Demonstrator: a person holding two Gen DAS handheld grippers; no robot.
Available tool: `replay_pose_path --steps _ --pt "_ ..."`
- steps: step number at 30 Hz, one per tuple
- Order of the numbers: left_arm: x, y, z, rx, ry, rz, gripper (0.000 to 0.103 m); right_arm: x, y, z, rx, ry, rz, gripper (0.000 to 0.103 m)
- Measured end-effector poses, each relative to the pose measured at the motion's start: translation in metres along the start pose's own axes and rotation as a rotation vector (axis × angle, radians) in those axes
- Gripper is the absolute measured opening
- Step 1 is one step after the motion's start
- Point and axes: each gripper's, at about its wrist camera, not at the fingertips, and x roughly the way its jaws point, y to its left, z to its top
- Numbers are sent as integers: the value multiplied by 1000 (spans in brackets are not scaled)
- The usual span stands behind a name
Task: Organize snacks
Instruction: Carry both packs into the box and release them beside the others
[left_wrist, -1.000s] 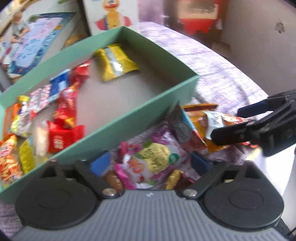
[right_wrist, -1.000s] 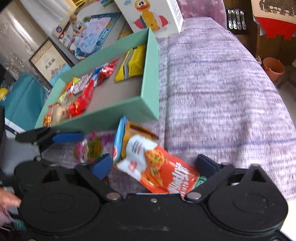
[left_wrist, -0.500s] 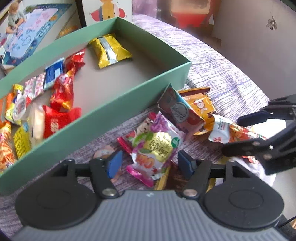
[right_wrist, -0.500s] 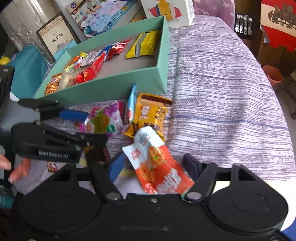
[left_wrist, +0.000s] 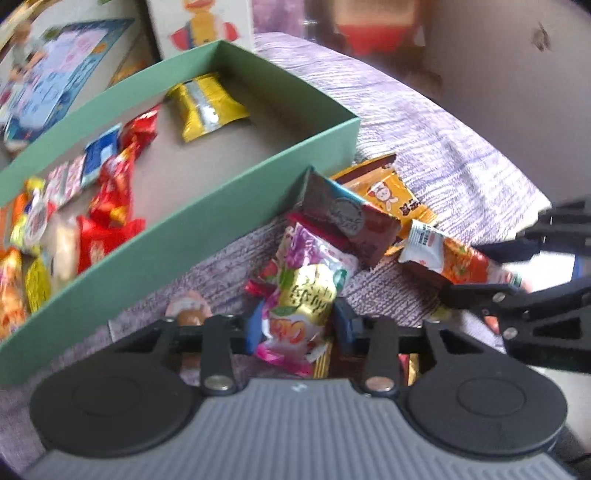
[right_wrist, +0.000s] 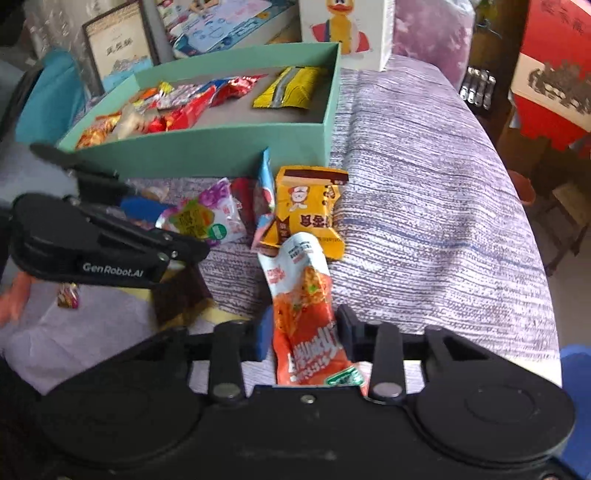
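Note:
A green box (left_wrist: 207, 221) on the purple cloth holds several snacks, among them a yellow packet (left_wrist: 207, 107) and red ones (left_wrist: 110, 206). Loose snacks lie in front of it. My left gripper (left_wrist: 298, 326) is closing its jaws, and the blue pads pinch a pink-and-purple packet (left_wrist: 306, 280). In the right wrist view my right gripper (right_wrist: 304, 334) is also closing, and its pads squeeze the lower end of an orange packet (right_wrist: 301, 291) whose white top curls upward. A yellow cartoon packet (right_wrist: 306, 210) and a blue-edged packet (left_wrist: 347, 225) lie between the two grippers and the box.
A white duck-print box (right_wrist: 343, 26) and a framed picture (right_wrist: 118, 55) stand behind the green box. The cloth (right_wrist: 424, 206) stretches bare to the right, with a red box (right_wrist: 546, 92) beyond its edge. A hand (right_wrist: 14, 295) shows at the left. A small round candy (left_wrist: 190, 314) lies by the left finger.
Both pairs of jaws have narrowed from wide apart onto their packets. The right gripper has shifted and rolled, so the orange packet now stands lengthwise between its pads.

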Motion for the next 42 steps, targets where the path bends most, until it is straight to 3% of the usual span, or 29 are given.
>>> replay_pose_path --steps 4,5,9,12,17,21,25,26,28,35,42 --pt "-14 5 -7 -40 -14 -14 20 -7 -5 1 108 -13 61 21" --pt "-16 7 -9 -43 -9 -26 19 -7 -8 1 129 -14 71 15" --pt "-18 8 -14 -42 8 -38 19 -6 -14 -1 176 0 96 15" --pt "-12 10 -11 -67 24 -53 26 0 -18 -2 211 19 112 15" --pt "-1 4 -3 -45 41 -52 36 2 -23 -5 259 21 136 25" --pt "4 -4 2 -20 27 -25 37 4 -20 -4 250 9 139 29" --pt "-2 -13 -2 -1 -13 1 25 6 -14 -4 237 -21 134 33" --pt "-4 -15 -3 1 -26 11 16 6 -11 -4 221 -32 120 27" --pt "-9 -15 -4 -24 -29 -33 8 6 -2 -3 195 -36 99 15" --pt "-23 -17 -13 -47 -35 -45 7 -11 -17 2 325 -51 168 12" --pt "-50 -3 -13 -93 -84 -47 7 -32 -21 13 337 -98 166 12"
